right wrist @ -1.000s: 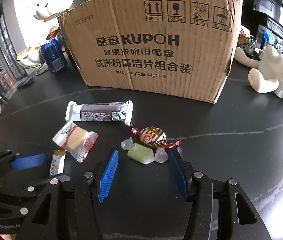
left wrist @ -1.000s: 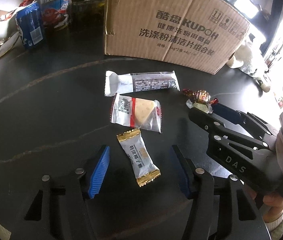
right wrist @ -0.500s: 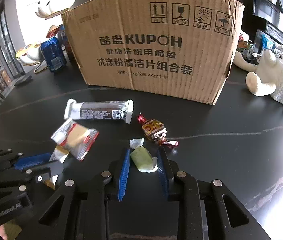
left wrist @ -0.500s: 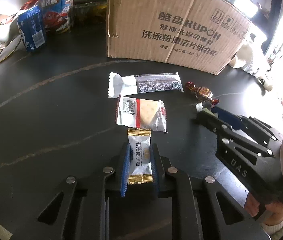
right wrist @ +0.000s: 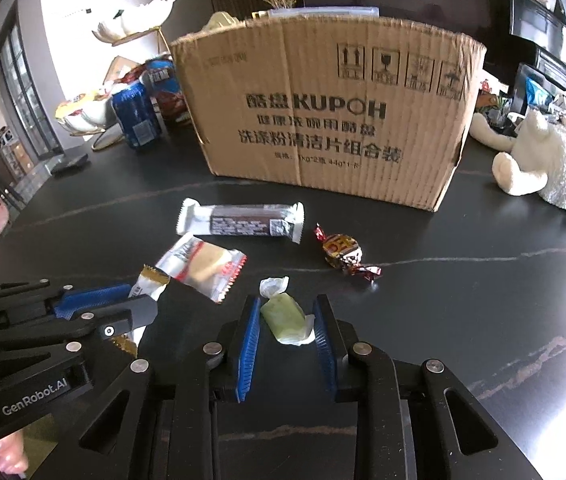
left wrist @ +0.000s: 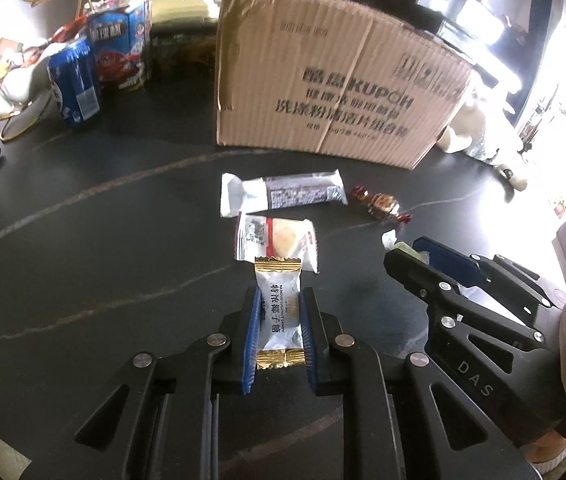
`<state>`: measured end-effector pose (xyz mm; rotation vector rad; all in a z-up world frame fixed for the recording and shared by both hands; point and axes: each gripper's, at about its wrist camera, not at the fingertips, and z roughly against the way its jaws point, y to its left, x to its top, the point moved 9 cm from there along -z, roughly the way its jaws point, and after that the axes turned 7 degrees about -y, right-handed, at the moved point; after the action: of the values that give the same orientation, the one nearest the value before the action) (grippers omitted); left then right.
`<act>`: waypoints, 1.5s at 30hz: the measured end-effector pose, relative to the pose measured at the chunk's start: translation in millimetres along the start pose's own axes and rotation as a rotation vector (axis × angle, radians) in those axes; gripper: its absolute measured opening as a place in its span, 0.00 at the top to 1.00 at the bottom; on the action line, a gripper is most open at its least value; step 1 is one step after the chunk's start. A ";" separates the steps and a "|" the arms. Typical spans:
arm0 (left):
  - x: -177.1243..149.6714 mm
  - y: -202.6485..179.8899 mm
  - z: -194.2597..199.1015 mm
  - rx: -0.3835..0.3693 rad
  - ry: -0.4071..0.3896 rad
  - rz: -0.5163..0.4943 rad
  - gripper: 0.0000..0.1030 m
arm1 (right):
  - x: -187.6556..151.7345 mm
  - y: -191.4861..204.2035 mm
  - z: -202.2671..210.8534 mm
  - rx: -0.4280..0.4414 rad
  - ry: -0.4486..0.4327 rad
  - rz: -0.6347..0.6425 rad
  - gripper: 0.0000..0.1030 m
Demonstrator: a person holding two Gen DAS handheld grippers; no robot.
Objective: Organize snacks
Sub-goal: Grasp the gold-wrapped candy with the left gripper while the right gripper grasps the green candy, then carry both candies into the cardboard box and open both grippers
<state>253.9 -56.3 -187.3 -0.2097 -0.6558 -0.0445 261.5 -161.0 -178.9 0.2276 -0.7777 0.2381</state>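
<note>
Near the front edge of the black worktop, two small sweets are in the claws. The left gripper is closed on the white coconut candy with gold crimped ends; blue pads press both long sides, and the wrapper stands tilted up, apparently clear of the surface. The right gripper is closed on the green candy, its clear twisted end sticking out ahead of the pads. Both sets of jaws have just been closing, each with its sweet between them.

Outward from there, loose on the worktop: the wafer packet, white with a red stripe, just beyond the coconut candy; the long white-and-brown bar behind it; the red-and-gold twist candy off the bar's right end. None of the three touches a gripper.

Further back, toward the far edge, stands the cardboard box, printed side facing the cameras. Its inside is not visible, so whether anything is in it cannot be told. Beyond its left corner are a blue can and blue snack cartons; at its right corner, a white plush toy.

Progress, as judged: early. Two items picked and not yet placed, three left lying. The box is the likely destination, though that is inference only.
</note>
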 end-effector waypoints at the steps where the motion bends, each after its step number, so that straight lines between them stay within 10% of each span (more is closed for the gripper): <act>1: 1.3 -1.0 3.2 -0.002 -0.007 -0.002 0.81 | 2.0 0.5 4.2 0.000 -0.008 -0.002 0.73; 24: 82.3 -20.2 80.0 -0.027 -0.243 -0.092 0.81 | 85.0 4.5 78.0 0.001 -0.223 -0.057 0.73; 45: 179.8 -35.0 78.2 -0.035 -0.299 -0.168 0.81 | 177.2 -18.0 79.3 -0.045 -0.307 -0.022 0.73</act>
<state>345.6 -69.8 -11.0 -0.1966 -0.9707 -0.1891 336.3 -178.4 0.3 0.2334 -1.0829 0.1660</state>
